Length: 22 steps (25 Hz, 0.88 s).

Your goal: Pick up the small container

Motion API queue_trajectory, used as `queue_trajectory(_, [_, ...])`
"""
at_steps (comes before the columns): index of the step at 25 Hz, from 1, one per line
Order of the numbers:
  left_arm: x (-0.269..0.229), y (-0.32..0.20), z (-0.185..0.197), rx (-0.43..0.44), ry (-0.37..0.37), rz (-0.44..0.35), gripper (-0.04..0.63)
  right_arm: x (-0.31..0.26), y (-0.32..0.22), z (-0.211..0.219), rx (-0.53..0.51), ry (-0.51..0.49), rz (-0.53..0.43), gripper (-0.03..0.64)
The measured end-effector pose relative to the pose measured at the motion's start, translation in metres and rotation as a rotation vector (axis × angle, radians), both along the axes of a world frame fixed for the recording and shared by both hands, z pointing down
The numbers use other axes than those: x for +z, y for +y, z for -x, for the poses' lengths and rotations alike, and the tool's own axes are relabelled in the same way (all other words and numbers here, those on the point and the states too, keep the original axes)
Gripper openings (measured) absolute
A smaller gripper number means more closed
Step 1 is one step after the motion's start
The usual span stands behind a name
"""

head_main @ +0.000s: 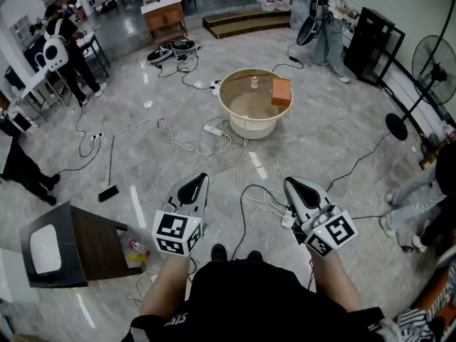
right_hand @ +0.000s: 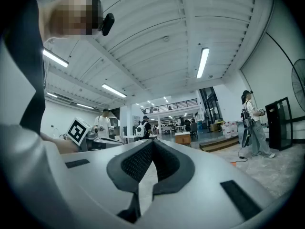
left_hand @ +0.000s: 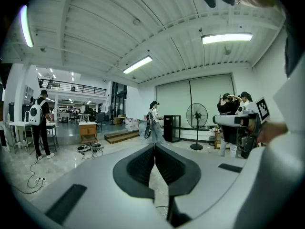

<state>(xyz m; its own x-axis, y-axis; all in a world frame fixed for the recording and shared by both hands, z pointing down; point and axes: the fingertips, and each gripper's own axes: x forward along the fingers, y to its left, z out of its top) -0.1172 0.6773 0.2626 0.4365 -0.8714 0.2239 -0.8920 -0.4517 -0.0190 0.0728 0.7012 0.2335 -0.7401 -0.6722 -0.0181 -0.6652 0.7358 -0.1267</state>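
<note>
The small container (head_main: 254, 83), a pale little bottle, stands on the round beige table (head_main: 246, 123) ahead of me, beside an orange block (head_main: 281, 91). Both grippers are held low near my body, well short of that table. My left gripper (head_main: 202, 179) is shut, its dark pads meeting with nothing between them. My right gripper (head_main: 290, 184) is shut and empty too. The left gripper view shows the left gripper (left_hand: 154, 147) pointing level across the hall. In the right gripper view the right gripper (right_hand: 153, 143) also points level. Neither gripper view shows the container.
Cables (head_main: 256, 198) and a power strip (head_main: 213, 129) lie on the marble floor between me and the table. A dark side table (head_main: 78, 244) stands at my lower left, a floor fan (head_main: 427, 63) at the right. People stand at the right (head_main: 331, 27) and left (head_main: 68, 52).
</note>
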Motion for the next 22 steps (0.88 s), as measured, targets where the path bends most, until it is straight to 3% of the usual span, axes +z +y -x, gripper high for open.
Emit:
queue_trajectory(10, [-0.001, 0.025, -0.032, -0.035, 0.008, -0.016, 0.018, 0.002, 0.017, -0.025, -0.046, 0.016, -0.011, 0.011])
queue_trajectory(22, [-0.006, 0.01, -0.031, -0.056, 0.041, -0.017, 0.019, -0.001, 0.005, -0.035, -0.051, -0.045, 0.012, 0.012])
